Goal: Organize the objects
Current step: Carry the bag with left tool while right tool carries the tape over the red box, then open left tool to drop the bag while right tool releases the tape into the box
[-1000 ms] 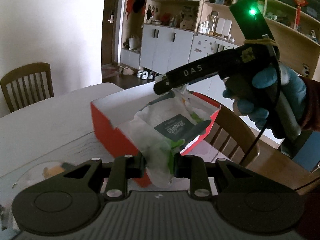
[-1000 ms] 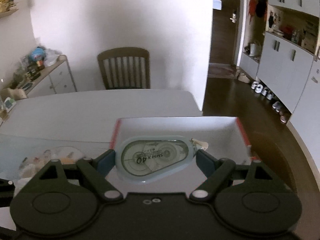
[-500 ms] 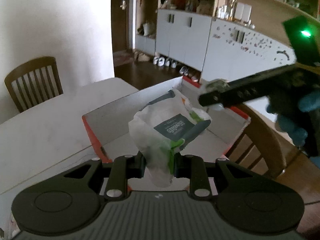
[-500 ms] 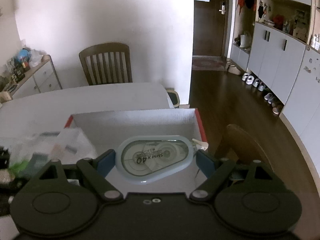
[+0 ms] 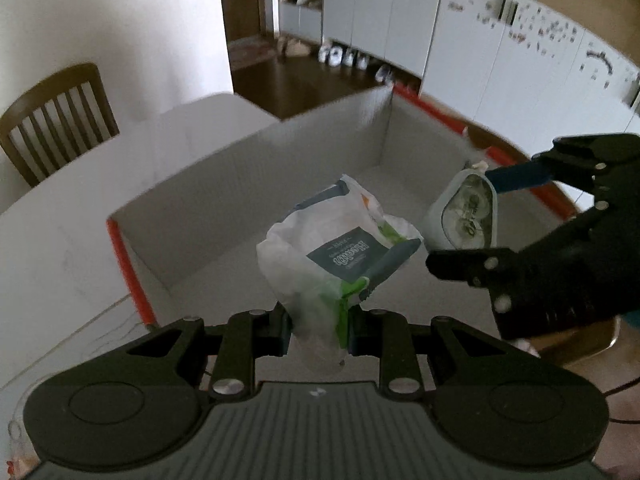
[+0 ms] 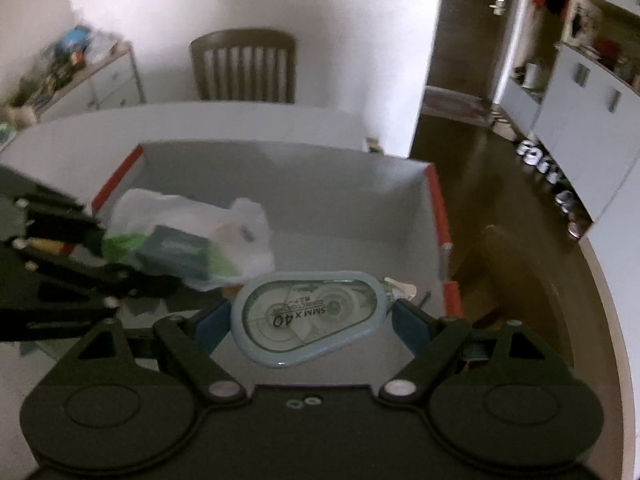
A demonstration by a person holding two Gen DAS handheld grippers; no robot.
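Both your grippers are loaded and over the open box [image 5: 248,168]. Your left gripper [image 5: 320,326] is clamped tight on the bottom of a crumpled white plastic packet [image 5: 340,256] with green and grey print; the packet hangs above the box floor. Your right gripper [image 6: 310,316] has its jaws spread wide, pinching a pale blue correction tape dispenser [image 6: 310,318] end to end, just right of the packet. Box sits on the white table [image 5: 72,216].
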